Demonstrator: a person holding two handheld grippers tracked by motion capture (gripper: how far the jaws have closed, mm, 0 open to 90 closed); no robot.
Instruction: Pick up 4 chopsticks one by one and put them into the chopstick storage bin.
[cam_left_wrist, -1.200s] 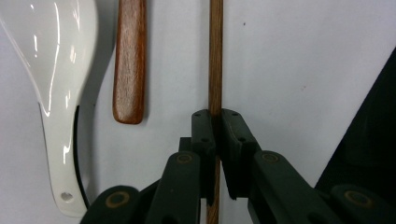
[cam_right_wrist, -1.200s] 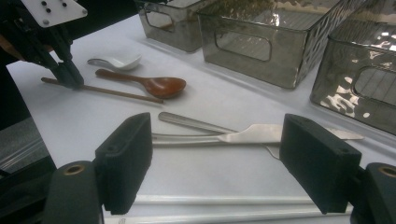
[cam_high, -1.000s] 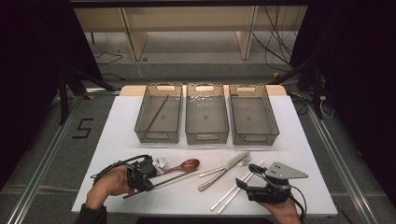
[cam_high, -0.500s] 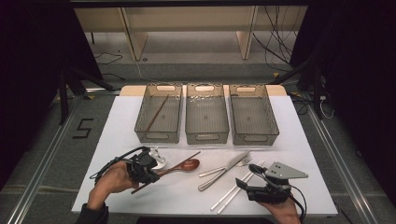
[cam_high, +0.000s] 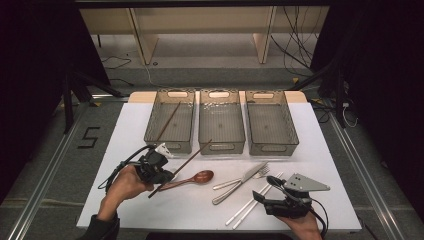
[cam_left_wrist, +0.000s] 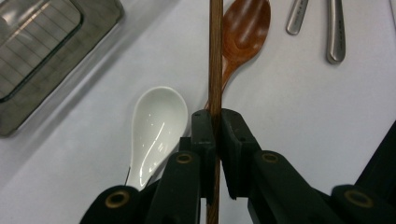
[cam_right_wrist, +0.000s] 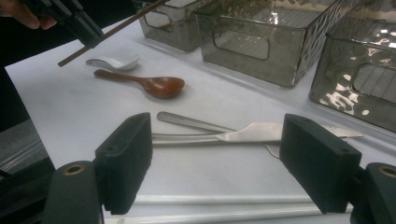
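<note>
White spoon (cam_left_wrist: 156, 128) beside wooden spoon (cam_high: 196, 177); knife (cam_high: 240, 182), fork (cam_high: 252, 175) mid-table; 3 bins (cam_high: 221, 122) behind.

The desk (cam_high: 310, 150) is white. The chopstick (cam_left_wrist: 215, 56) is dark brown with a fine wood grain. The wooden spoon (cam_left_wrist: 245, 28) is reddish brown, streaked with darker grain in its bowl. The soup spoon (cam_left_wrist: 156, 126) is glossy white. Both tools are black, the left tool (cam_left_wrist: 215, 135) and the right tool (cam_right_wrist: 219, 163) alike. The three bins (cam_high: 221, 125) are smoky grey and see-through, with a ribbed grid on their floors. The knife (cam_right_wrist: 261, 133) and fork (cam_high: 260, 172) are plain silver metal, and the pair of chopsticks (cam_high: 247, 207) near the front edge is white.
</note>
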